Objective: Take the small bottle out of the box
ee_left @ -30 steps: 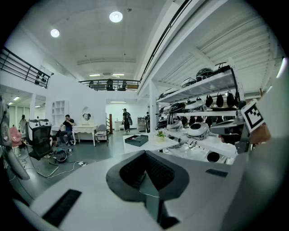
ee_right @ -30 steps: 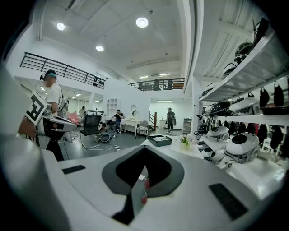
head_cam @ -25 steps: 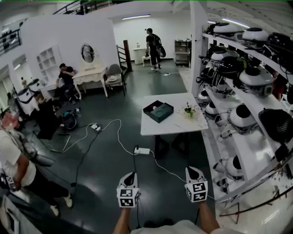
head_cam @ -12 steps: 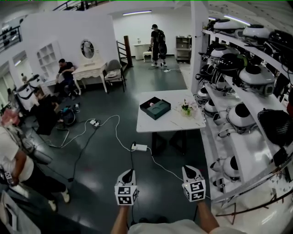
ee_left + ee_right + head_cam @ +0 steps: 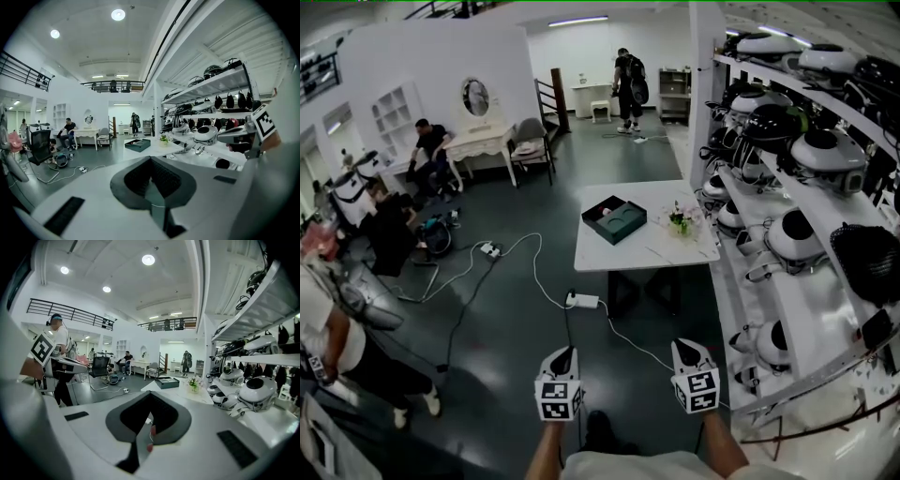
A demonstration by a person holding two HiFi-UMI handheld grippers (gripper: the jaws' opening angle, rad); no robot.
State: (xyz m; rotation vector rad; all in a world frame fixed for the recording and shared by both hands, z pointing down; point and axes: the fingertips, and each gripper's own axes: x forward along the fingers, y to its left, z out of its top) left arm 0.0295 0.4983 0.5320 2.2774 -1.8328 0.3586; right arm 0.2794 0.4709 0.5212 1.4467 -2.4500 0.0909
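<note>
A dark green open box (image 5: 614,218) sits on a white table (image 5: 647,251) several steps ahead of me; something small and pale lies inside it, too far off to make out. The left gripper view shows the box (image 5: 137,145) in the distance, and so does the right gripper view (image 5: 167,382). My left gripper (image 5: 566,352) and right gripper (image 5: 683,345) are held low near my body, side by side, far from the table. Both have their jaws together with nothing between them (image 5: 151,160) (image 5: 151,398).
A small potted plant (image 5: 680,222) stands on the table beside the box. A power strip (image 5: 584,301) and cables lie on the floor before the table. Shelves of helmets (image 5: 811,155) line the right. A person (image 5: 337,347) stands at the near left; others are further back.
The view has come slightly nearer the table, which has shifted a little left. Both grippers stay shut and low. The distant standing person has moved right.
</note>
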